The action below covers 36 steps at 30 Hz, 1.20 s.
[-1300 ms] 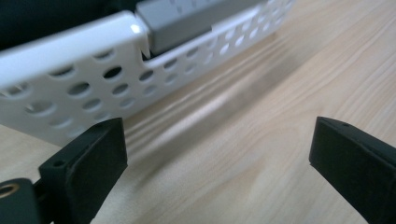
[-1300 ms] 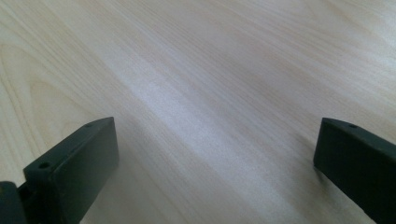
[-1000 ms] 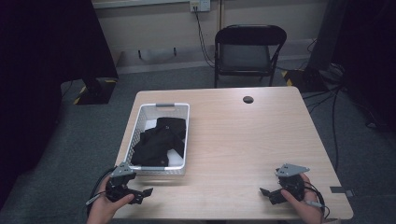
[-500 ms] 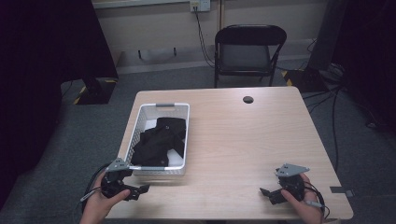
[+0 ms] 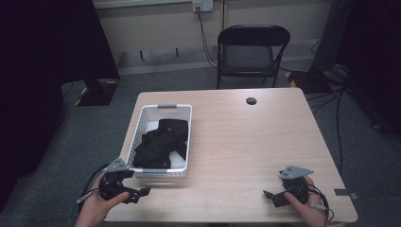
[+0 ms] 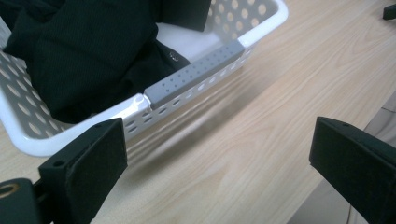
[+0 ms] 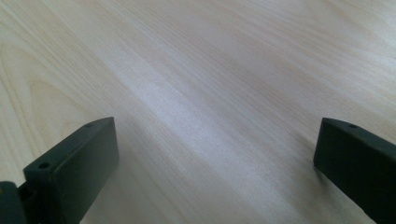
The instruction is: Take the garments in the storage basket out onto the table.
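Pale wood-grain tabletop (image 5: 246,142) carries one white perforated plastic basket (image 5: 182,137), rectangular with rounded corners and a grey handle strip at each short end, at centre left of the high view. One crumpled black garment (image 5: 158,144) of soft, finely ribbed cloth lies inside it. Just below the basket's near end, at lower left, the left tool (image 5: 135,195) has its jaws spread wide, holding nothing. At lower right, the right tool (image 5: 270,197) is likewise wide open and empty. One black folding chair (image 5: 250,47) stands beyond.
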Motion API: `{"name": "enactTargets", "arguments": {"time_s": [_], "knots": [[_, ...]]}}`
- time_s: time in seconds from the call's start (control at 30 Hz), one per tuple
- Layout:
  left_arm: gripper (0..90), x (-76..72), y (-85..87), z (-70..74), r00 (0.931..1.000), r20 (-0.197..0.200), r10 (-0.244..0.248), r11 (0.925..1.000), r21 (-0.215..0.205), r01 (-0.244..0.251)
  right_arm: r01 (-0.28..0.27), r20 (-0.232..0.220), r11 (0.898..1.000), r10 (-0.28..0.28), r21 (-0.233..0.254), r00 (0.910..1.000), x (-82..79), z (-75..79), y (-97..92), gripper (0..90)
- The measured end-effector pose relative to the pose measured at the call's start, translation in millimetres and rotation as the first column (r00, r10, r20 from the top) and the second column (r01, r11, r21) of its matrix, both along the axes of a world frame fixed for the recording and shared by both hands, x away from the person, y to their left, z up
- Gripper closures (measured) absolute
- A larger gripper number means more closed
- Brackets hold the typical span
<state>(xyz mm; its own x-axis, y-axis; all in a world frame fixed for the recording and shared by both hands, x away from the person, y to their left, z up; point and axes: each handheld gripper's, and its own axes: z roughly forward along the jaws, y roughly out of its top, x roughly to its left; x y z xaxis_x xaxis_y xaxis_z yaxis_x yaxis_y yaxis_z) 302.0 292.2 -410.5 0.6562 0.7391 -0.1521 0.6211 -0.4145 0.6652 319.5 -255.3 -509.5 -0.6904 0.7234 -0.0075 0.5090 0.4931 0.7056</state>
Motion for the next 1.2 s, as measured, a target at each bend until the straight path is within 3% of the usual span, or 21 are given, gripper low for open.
{"name": "enactTargets", "arguments": {"time_s": [0.33,0.43,0.63,0.93,1.2], "knots": [[3.7,9.9,-2.3,11.7,0.9996,0.028,0.003,1.0000,-0.004,-0.003,0.000,0.000,1.000,0.000,0.000,1.0000,0.0,0.0,0.0,0.0],[3.8,13.3,-2.4,13.5,0.9994,0.035,-0.003,0.9994,-0.033,0.004,0.000,0.000,1.000,0.000,0.000,1.0000,0.0,0.0,0.0,0.0],[4.1,21.0,-4.7,16.8,0.9990,0.044,0.007,0.9997,0.023,-0.008,0.000,0.000,1.000,0.000,0.000,1.0000,0.0,0.0,0.0,0.0],[4.1,33.4,-8.3,19.8,0.9977,0.067,0.010,0.9996,0.025,-0.011,0.000,0.000,1.000,0.000,0.000,1.0000,0.0,0.0,0.0,0.0],[4.1,44.4,-11.6,14.2,0.9977,0.063,0.024,0.9992,0.032,-0.026,0.000,0.000,1.000,0.000,0.000,1.0000,0.0,0.0,0.0,0.0]]}}
